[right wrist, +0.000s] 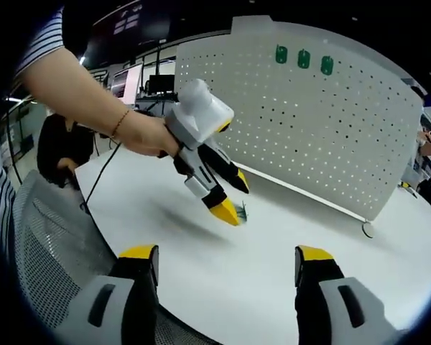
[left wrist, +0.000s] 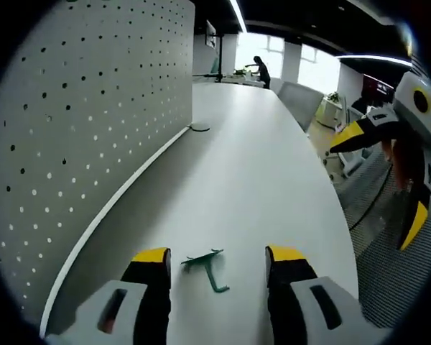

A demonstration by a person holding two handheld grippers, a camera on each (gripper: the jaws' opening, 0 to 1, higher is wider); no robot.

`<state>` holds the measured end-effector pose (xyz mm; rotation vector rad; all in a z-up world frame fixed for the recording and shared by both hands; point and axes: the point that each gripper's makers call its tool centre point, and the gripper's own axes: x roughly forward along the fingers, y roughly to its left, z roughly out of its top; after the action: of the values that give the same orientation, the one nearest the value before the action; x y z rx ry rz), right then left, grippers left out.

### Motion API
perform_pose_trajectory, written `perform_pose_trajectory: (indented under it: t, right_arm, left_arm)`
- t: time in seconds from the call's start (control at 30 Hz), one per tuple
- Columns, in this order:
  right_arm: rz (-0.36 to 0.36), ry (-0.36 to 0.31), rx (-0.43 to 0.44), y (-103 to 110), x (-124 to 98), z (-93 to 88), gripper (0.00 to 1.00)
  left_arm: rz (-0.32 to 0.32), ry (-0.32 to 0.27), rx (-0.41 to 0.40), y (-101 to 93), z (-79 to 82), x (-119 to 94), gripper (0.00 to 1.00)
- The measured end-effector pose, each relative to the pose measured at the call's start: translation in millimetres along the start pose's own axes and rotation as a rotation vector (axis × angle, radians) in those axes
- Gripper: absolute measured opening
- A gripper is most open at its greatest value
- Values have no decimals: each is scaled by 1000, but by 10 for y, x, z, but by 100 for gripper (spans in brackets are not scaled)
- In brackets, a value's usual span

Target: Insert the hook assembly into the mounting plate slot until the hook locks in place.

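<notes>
Green hook [left wrist: 208, 267] lying flat on the white table [left wrist: 258, 165], between the wide-parted jaws of the left gripper [left wrist: 217, 260], not yet gripped; perforated board [left wrist: 93, 108] alongside.

Seen from the right gripper view: left gripper [right wrist: 233, 201] angled down over the hook [right wrist: 242, 212], right gripper [right wrist: 226, 262] wide and empty, well back; three green pieces [right wrist: 303, 59] mounted high on the board [right wrist: 330, 136].

Likely step: picking up. Next: close squarely on the hook, then carry to the board.
</notes>
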<state>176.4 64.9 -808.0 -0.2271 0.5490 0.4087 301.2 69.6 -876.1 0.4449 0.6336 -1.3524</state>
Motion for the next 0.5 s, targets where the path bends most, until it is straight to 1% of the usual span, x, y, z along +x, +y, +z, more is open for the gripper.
perform_pose_trajectory:
  t: [0.07,0.13,0.23,0.3,0.5]
  right_arm:
    - [-1,0,1,-4,-1,-3,73]
    - [-2,3,3,-4,-1,-9,72]
    - [-7,0,6,-15,-5,-10,71]
    - [-9,0,9,-23,-8,-13,70]
    - [-15,-2,14,-38,-13,-17,68]
  left_arm:
    - [-12,12,-9,-3,-12,27,51]
    - [-17,25,8,4,-24,56,49]
    - [-26,28,28,16,7,79,46]
    - [-28,40,44,34,14,104,44]
    - [-65,85,85,26,-10,166,33]
